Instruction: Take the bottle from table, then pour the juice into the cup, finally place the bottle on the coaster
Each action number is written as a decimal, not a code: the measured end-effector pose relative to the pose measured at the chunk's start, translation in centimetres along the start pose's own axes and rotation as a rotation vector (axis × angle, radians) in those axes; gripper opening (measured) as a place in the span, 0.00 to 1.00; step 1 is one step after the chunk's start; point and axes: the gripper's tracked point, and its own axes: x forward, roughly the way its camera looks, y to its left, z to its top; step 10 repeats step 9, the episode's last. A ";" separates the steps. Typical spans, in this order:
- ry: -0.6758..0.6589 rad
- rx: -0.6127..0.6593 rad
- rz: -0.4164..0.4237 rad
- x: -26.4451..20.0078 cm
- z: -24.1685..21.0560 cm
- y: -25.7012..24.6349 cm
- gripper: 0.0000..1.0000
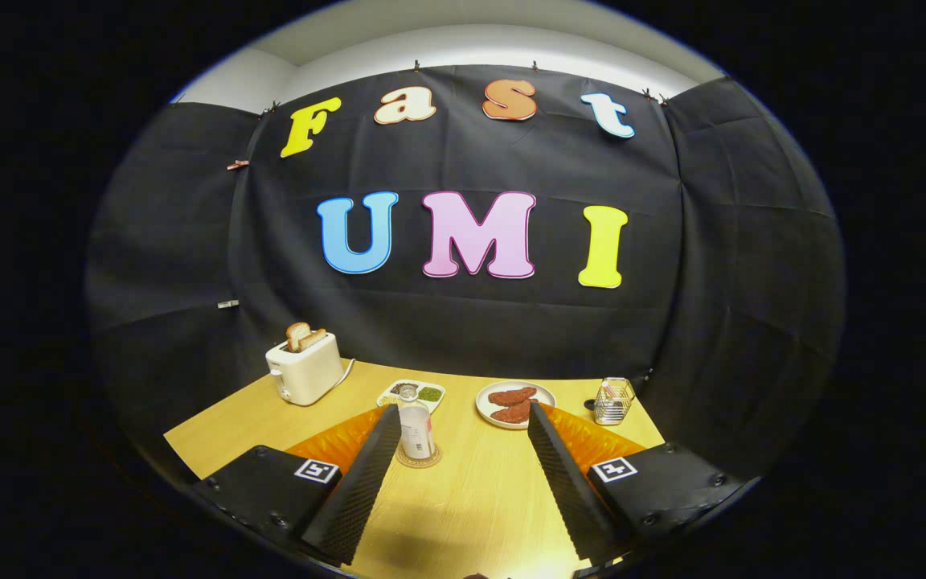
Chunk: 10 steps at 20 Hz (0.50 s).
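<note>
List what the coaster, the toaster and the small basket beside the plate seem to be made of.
Coaster, under the bottle: probably cork or woven fibre, tan, matte, with a patterned rim. Toaster: likely plastic, smooth cream shell with a soft sheen. Basket: metal wire, shiny and see-through. The gripper is open, the bottle just ahead of its fingers.

A pale toaster (305, 370) stands at the far left of the wooden table (471, 490) with two slices of toast (305, 335) poking out of its slots. Right of it lies a small divided tray (423, 392) holding green and dark bits, then a white plate (485, 400) with reddish patties (513, 403), then a wire basket (613, 401) near the far right corner
</note>
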 end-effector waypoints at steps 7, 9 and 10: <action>-0.034 -0.017 0.046 0.5 1.9 1.5 0.98; -0.039 -0.025 0.050 0.5 2.1 1.7 0.98; -0.039 -0.025 0.050 0.5 2.1 1.7 0.98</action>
